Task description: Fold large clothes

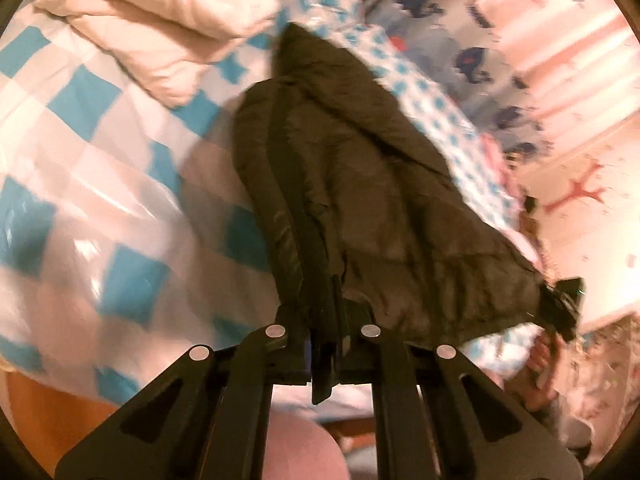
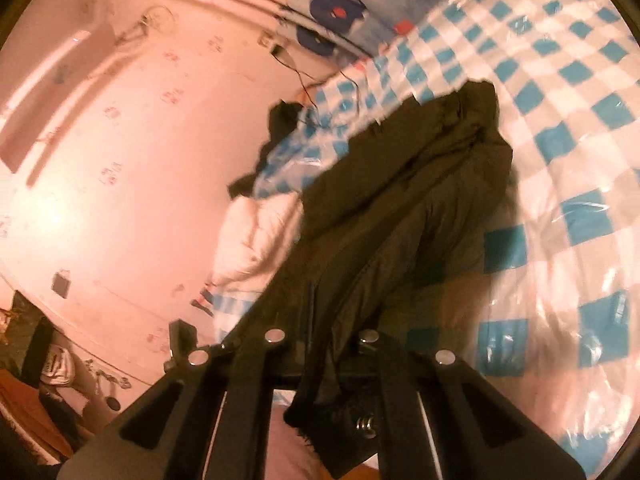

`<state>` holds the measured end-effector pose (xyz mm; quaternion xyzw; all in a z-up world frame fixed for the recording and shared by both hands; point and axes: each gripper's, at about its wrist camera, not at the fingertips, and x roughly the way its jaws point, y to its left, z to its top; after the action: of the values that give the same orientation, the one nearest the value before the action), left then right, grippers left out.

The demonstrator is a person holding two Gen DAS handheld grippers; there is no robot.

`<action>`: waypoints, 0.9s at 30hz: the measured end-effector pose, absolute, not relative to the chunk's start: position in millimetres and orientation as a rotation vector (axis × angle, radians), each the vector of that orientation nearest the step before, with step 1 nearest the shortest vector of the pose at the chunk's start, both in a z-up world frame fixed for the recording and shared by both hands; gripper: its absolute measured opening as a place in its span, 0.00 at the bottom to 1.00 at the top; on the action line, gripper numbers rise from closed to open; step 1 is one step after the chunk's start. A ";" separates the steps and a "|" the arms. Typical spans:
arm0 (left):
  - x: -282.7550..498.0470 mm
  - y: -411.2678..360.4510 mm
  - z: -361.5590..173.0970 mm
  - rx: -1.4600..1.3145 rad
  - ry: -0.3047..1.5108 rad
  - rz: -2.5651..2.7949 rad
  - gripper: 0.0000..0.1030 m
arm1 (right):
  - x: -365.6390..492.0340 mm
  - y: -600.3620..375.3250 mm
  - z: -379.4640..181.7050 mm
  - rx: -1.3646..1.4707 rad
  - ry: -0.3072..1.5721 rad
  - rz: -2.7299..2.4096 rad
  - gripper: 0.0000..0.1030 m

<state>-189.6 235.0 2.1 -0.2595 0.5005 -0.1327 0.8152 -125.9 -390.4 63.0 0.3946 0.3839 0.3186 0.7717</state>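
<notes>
Left hand-held gripper clamped tight on the near edge of the dark jacket, cloth stretching toward twelve o'clock over the checked bed cover. Right hand-held gripper likewise pinched shut on the jacket, fabric running up toward one o'clock above the bed.

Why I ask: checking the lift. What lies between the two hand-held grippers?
The dark garment spans it: the left hand-held gripper pinches one part, the right hand-held gripper another, seen in the left wrist view.
</notes>
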 end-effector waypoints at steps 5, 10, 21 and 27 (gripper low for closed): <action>-235.8 215.7 5.5 -0.335 1.176 -0.281 0.35 | -174.7 -400.0 66.8 0.657 1.006 0.748 0.11; -237.6 260.1 2.7 -0.242 1.200 -0.021 0.60 | -172.4 -439.6 31.3 0.620 1.140 0.570 0.31; -46.9 215.2 15.2 -0.277 1.035 -0.145 0.74 | -16.5 -392.7 13.3 0.530 1.364 0.886 0.56; 37.7 207.3 -27.9 -0.330 1.063 -0.125 0.74 | -39.6 -429.3 30.9 0.279 1.503 0.818 0.71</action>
<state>37.7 207.3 -27.9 -0.1564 0.5041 -0.0595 0.8472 -39.6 -429.3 30.9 0.1225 0.6609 0.3595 0.6473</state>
